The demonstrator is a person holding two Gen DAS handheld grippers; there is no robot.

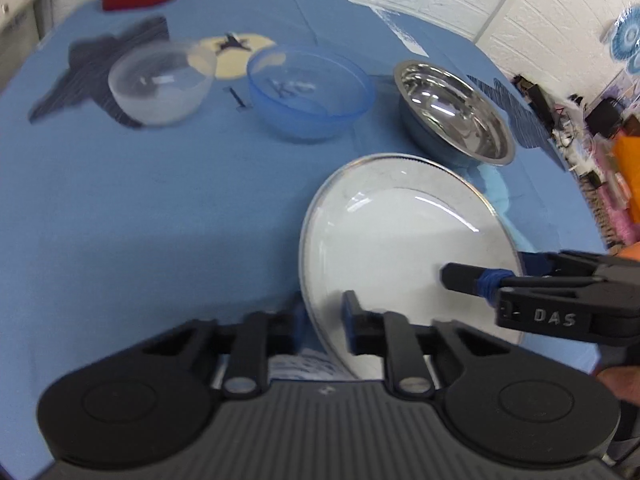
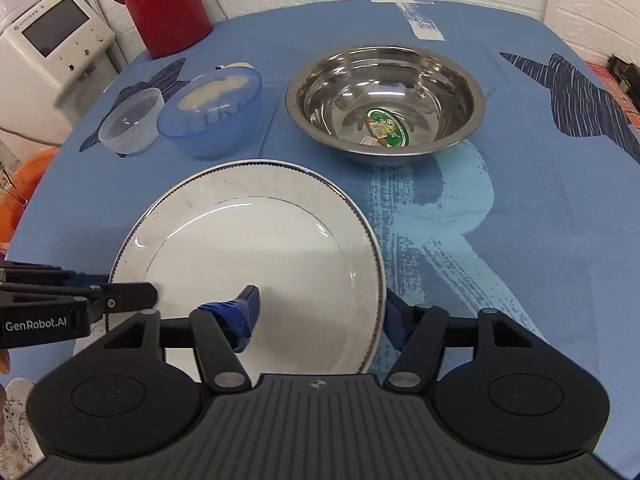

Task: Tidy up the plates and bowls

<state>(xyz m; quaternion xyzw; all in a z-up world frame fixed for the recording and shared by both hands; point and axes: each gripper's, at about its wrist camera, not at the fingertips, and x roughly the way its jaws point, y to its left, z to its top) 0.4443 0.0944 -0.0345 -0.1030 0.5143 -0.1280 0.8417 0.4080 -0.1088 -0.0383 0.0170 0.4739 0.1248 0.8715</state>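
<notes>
Both grippers hold the big round white plate with a silver rim (image 2: 256, 256), near the front edge of the round table w/ blue cloth (image 2: 520, 240). The left gripper (image 1: 324, 320) pinches the plate's left rim, one finger on top, one under. The right gripper (image 2: 320, 312) pinches the right rim the same way. The plate looks tilted in the left view; can't tell if it touches the cloth.

Behind it sit 3 bowls in a row: a shiny metal bowl (image 2: 386, 100) w/ a green sticker inside, on the right; a see-through blue plastic bowl (image 2: 212, 112) in the middle; a small clear plastic bowl (image 2: 130, 124) on the left. A red jug (image 2: 168, 4) stands at the back edge.
</notes>
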